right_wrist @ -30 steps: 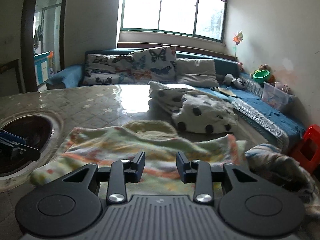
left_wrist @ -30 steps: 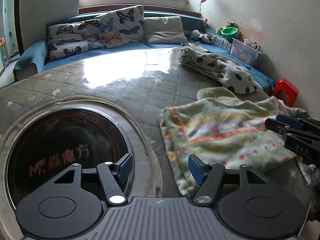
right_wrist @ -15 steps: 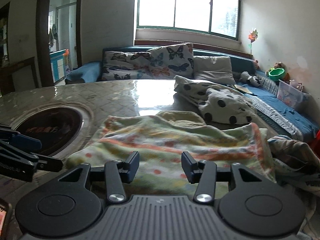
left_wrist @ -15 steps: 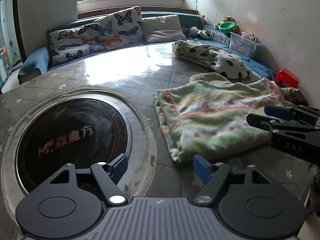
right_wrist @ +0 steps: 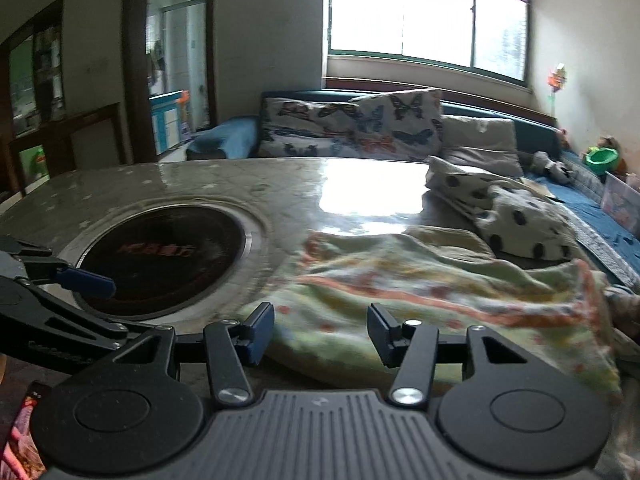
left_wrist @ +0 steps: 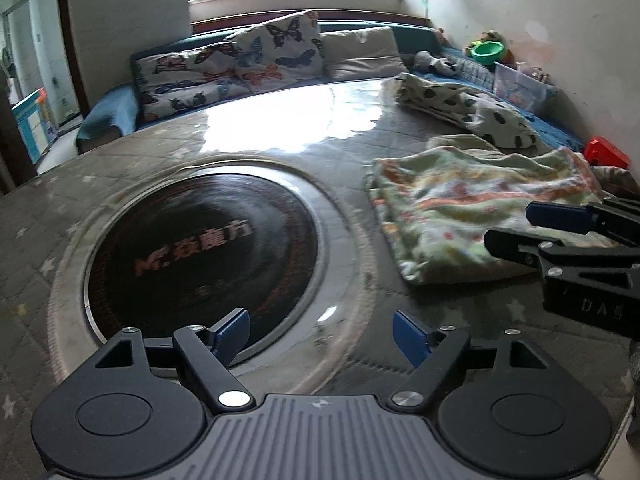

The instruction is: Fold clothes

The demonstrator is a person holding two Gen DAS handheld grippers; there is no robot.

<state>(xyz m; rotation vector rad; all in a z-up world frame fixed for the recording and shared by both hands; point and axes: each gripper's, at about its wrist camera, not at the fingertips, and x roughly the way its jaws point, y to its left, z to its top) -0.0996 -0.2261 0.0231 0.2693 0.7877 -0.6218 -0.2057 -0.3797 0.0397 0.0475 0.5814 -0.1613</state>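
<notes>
A folded pale green garment with orange and yellow stripes [left_wrist: 460, 208] lies on the right side of the round table; it also shows in the right wrist view [right_wrist: 420, 292]. My left gripper [left_wrist: 322, 338] is open and empty, over the table's front edge beside the dark round inset. My right gripper [right_wrist: 320, 334] is open and empty, just in front of the garment's near edge; it also shows in the left wrist view [left_wrist: 516, 226]. A white garment with black spots [left_wrist: 468, 108] lies crumpled further back.
The grey quilted table [left_wrist: 240, 136] has a dark round cooktop inset [left_wrist: 200, 248] at its middle. A blue sofa with butterfly pillows [left_wrist: 236, 68] runs behind it. A red stool [left_wrist: 606, 154] and more cloth [right_wrist: 624, 312] sit at the right.
Both grippers have drawn back from the striped garment toward the table's front. The right gripper's jaws have opened wider. The left gripper has swung left toward the inset.
</notes>
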